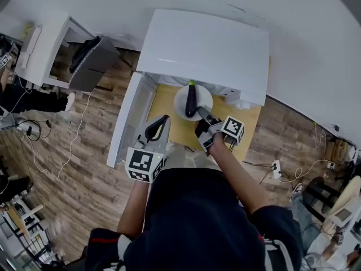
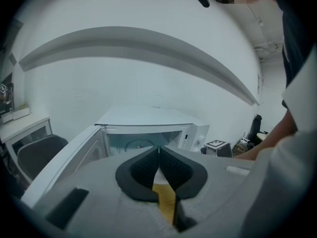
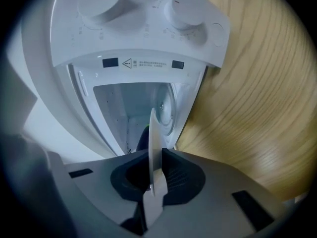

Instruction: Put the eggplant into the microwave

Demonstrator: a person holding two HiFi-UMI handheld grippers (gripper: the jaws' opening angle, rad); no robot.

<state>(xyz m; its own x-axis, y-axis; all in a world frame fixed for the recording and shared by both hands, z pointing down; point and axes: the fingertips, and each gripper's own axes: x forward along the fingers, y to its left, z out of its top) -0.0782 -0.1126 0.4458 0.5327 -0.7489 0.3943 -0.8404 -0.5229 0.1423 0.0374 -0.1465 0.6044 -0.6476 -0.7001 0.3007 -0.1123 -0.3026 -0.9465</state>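
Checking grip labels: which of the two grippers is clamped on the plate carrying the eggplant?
The right gripper: its jaws pinch the rim of the white plate bearing the eggplant. The left gripper is closed on nothing.

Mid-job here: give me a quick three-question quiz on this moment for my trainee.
1. True or false: the microwave has its door closed.
2. What does the right gripper clamp? A) a control knob B) the rim of the white plate C) the edge of the table
3. Fill in: the dark vegetable with a green stem lying on that plate is an ____.

Key: 1 false, the door stands swung open; 2 B; 3 eggplant.
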